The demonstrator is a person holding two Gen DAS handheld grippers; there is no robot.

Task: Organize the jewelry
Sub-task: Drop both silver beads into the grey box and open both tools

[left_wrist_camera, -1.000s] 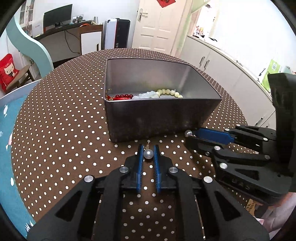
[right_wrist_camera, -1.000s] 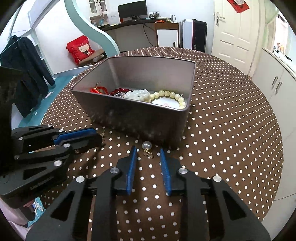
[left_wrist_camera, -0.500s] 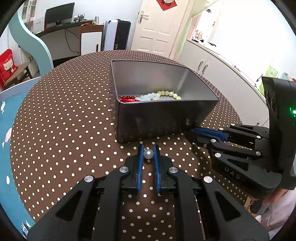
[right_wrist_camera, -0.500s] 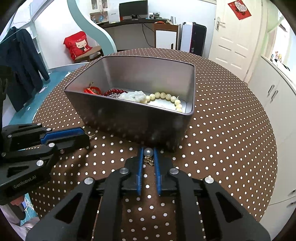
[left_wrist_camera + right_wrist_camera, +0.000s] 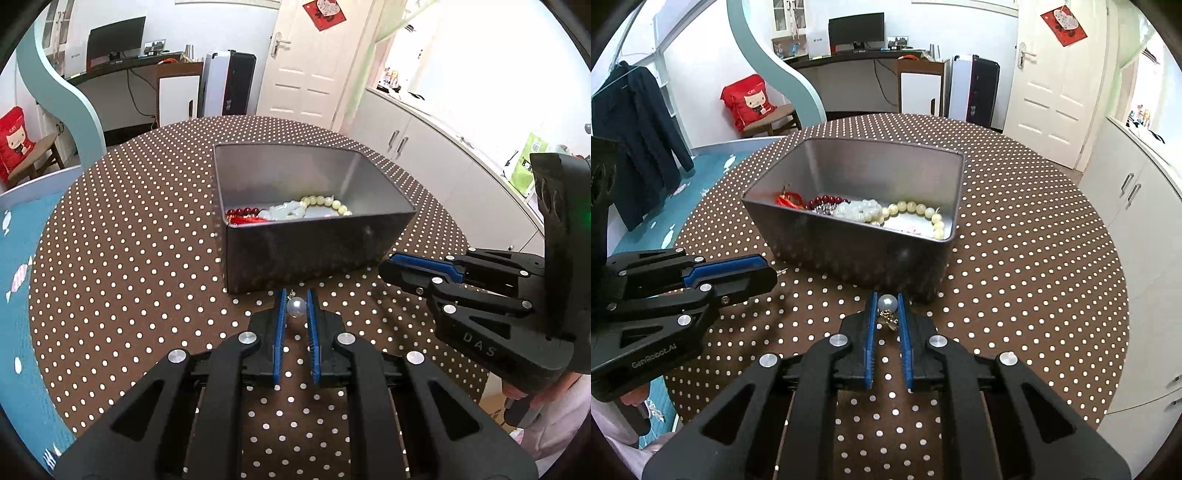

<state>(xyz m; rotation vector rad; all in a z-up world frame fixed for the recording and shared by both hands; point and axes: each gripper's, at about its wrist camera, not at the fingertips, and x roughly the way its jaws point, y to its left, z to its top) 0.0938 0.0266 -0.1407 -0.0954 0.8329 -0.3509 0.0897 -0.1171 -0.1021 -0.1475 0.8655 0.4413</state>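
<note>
A grey metal tin (image 5: 317, 251) (image 5: 857, 254) stands open on the polka-dot table, holding a red bead bracelet (image 5: 823, 201), a white jade piece (image 5: 862, 210) and a cream bead bracelet (image 5: 916, 210). My left gripper (image 5: 296, 306) is shut on a pearl earring (image 5: 296, 307), raised in front of the tin's near wall. My right gripper (image 5: 887, 304) is shut on a second pearl earring (image 5: 887, 303) with a gold fitting below it, also raised before the tin. Each gripper shows from the side in the other's view, the right gripper (image 5: 391, 266) and the left gripper (image 5: 768, 273).
The round table with its brown dotted cloth (image 5: 129, 240) extends around the tin. A blue mat (image 5: 18, 258) lies off the left edge. White cabinets (image 5: 1137, 206) stand to the right, with a desk and door at the back.
The right gripper closed on its pearl earring. Both grippers have lifted their earrings and pulled back a little from the tin.
</note>
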